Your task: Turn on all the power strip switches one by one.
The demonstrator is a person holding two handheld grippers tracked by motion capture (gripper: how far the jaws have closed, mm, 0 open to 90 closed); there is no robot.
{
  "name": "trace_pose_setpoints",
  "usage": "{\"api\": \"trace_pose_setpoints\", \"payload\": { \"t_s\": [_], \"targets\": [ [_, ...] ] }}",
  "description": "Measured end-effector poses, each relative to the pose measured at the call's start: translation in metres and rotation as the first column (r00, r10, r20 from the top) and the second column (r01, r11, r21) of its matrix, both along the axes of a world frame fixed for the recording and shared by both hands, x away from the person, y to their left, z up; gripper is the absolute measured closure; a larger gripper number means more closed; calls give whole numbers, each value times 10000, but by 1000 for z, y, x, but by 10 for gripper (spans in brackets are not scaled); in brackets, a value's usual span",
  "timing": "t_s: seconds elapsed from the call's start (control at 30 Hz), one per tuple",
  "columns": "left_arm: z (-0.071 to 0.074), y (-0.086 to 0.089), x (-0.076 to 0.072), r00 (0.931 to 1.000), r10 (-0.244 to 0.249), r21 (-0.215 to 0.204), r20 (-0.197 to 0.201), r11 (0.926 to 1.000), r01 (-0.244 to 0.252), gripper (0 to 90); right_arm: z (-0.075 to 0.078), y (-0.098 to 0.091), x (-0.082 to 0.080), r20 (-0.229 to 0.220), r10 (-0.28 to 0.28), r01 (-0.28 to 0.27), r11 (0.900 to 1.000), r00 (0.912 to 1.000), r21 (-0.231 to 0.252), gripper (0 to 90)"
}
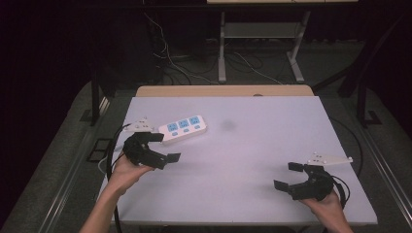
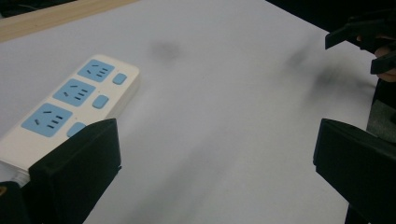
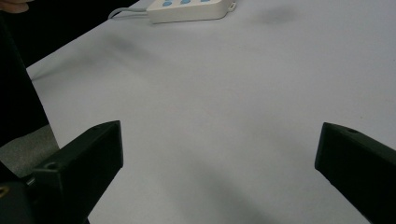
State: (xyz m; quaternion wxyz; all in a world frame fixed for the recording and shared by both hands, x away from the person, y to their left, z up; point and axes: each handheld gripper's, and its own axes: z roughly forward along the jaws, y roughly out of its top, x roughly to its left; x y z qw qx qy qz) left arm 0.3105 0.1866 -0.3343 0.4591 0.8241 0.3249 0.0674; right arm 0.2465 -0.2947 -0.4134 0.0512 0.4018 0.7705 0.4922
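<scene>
From the high view, a white power strip [image 1: 182, 128] with three blue socket faces lies on the pale table [image 1: 252, 145], toward its far left part. The left gripper [image 1: 164, 147] sits just near-side of the strip, held in the person's left hand [image 1: 127, 170], fingers spread wide and grasping nothing. The right gripper [image 1: 287, 175] is well apart from the strip, over at the table's near right corner, its fingers also spread with nothing between them. A faint grey smudge [image 1: 227, 125] marks the table just right of the strip. Cables [image 1: 170, 58] trail on the floor beyond the table's far edge; what they join is lost in the dark.

On to the left gripper view: the power strip [image 2: 70, 105] lies just beyond the left-hand finger [image 2: 77, 172], which covers its near end. Each blue socket has a small blue button beside it. No readable writing on it. The right gripper [image 2: 369, 44] is cut off at the upper right edge.

Now the right gripper view: both black fingers [image 3: 77, 170] stand wide apart over bare table. The power strip [image 3: 189, 9] is far off at the top edge, cropped, its cord [image 3: 123, 13] running off to the left.
</scene>
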Motion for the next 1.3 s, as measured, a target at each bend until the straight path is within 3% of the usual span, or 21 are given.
{"api": "trace_pose_setpoints", "payload": {
  "t_s": [0.4, 1.2, 1.3],
  "targets": [
    [9, 6, 18, 9996, 256, 217, -102, 9994, -253, 0, 0, -2, 0, 21, -100, 100, 9999, 9999, 46, 9],
    [5, 14, 65, 9939, 901, 1213, -633, 9892, -820, 10, -1, -4, 0, 44, -133, 133, 9999, 9999, 44, 9],
    [3, 15, 71, 9925, 1031, 1194, -660, 9883, -948, 16, -1, -4, 0, 31, -122, 122, 9999, 9999, 45, 9]
  ]
}}
